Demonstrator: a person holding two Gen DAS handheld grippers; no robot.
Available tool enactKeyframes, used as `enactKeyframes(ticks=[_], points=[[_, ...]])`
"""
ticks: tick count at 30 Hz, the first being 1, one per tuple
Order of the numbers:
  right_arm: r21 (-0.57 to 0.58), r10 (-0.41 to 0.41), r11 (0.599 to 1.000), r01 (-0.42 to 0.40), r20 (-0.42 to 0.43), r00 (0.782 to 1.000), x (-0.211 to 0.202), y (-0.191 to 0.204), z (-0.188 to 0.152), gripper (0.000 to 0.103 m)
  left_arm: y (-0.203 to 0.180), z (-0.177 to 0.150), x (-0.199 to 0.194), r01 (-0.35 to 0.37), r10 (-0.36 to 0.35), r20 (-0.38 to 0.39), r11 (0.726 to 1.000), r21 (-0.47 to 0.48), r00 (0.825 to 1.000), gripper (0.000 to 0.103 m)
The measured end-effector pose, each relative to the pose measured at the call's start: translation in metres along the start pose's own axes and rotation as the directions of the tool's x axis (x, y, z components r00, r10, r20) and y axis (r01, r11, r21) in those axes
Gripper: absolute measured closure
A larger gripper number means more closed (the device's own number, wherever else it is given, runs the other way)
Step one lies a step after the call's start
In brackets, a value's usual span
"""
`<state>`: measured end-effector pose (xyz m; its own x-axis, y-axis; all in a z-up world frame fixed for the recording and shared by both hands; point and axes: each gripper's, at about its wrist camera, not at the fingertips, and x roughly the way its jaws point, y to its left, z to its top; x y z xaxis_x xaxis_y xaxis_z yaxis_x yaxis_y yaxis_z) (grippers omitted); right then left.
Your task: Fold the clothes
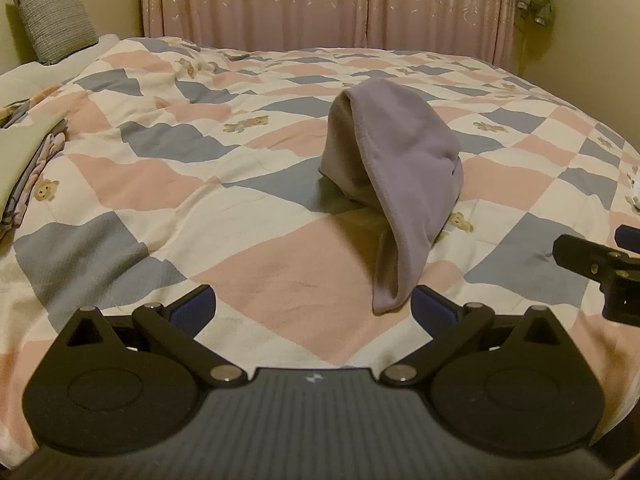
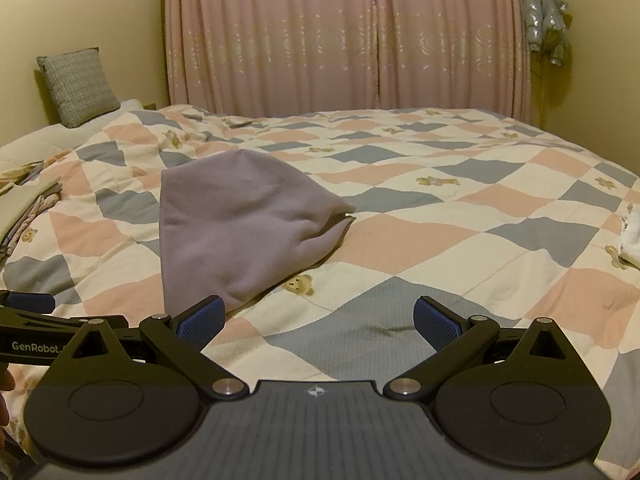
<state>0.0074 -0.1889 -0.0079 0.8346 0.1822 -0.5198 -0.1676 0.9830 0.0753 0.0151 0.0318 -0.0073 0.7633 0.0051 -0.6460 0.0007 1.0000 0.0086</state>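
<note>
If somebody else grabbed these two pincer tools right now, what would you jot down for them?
Left gripper: open, empty, its right finger beside the near tip of the lavender garment.
Right gripper: open, empty, over the patchwork quilt.
The garment lies mid-bed in a loose, humped heap, held by nothing.
A stack of folded clothes sits at the bed's left edge.
Left to do: spread the garment flat, fold it, probably add it to the stack.

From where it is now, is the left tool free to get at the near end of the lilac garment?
Probably yes. The left tool is open and empty, the lilac garment's near end lies by its right finger, and only bare quilt lies between.
</note>
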Motion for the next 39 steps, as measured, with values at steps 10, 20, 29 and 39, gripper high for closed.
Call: enactKeyframes(ticks=[10, 20, 29, 39], points=[[-0.005, -0.001, 1.0, 0.001, -0.008, 1.0, 0.003, 0.001, -0.001, 0.0, 0.0, 0.0, 0.001, 0.006, -0.006, 0.001, 1.0, 0.001, 1.0, 0.0], [-0.009, 0.002, 1.0, -0.002, -0.013, 1.0, 0.005, 0.002, -0.003, 0.0, 0.0, 0.0, 0.0, 0.009, -0.009, 0.007, 1.0, 0.005, 1.0, 0.0], [-0.028, 0.023, 0.999, -0.024, -0.013, 1.0, 0.011, 0.002, -0.003, 0.0, 0.003, 0.002, 0.004, 0.022, -0.023, 0.022, 0.998, 0.056, 0.999, 0.0], [-0.104, 0.091, 0.99, -0.092, -0.012, 0.996, 0.032, 0.016, 0.001, 0.008, 0.024, 0.018, 0.019, -0.001, -0.005, 0.045, 0.992, 0.126, 0.999, 0.001]])
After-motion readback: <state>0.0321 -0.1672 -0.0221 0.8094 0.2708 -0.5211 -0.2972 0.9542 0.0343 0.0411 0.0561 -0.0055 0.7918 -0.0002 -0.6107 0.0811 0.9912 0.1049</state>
